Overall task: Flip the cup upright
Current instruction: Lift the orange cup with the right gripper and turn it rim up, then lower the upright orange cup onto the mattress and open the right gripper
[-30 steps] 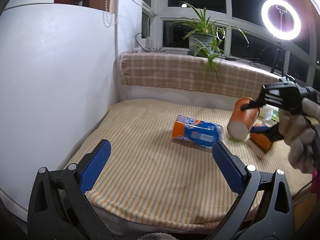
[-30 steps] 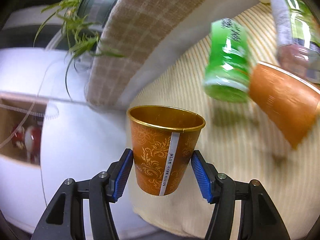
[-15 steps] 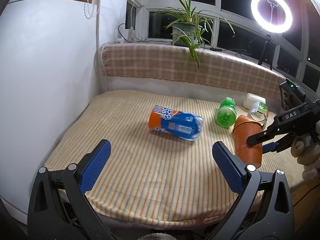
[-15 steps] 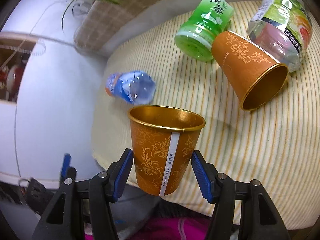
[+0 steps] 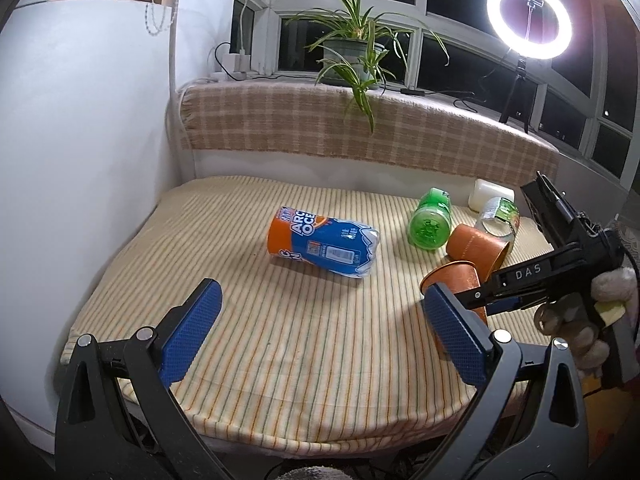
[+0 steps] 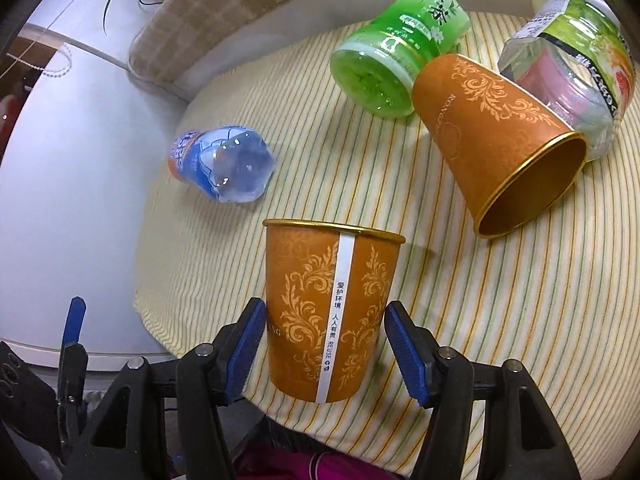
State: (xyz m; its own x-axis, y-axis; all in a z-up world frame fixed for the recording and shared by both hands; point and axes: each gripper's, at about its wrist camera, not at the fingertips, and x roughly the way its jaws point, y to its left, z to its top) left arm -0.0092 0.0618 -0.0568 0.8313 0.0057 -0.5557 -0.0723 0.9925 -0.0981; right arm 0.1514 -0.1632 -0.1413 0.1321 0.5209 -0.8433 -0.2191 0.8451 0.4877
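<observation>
While its blue pads sat either side of the upright orange cup (image 6: 332, 316), the right gripper (image 6: 326, 354) showed slight gaps, so whether it clamped was unclear. Upper right lay a second cup (image 6: 496, 136) (on its side) touching a green bottle (image 6: 396, 52). The left gripper (image 5: 320, 330) stood wide apart above the striped cushion (image 5: 280, 340).

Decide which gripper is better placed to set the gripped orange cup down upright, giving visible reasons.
Right. The right gripper grips the upright cup, rim up, over the striped mat. The left gripper is open, empty and farther back.
</observation>
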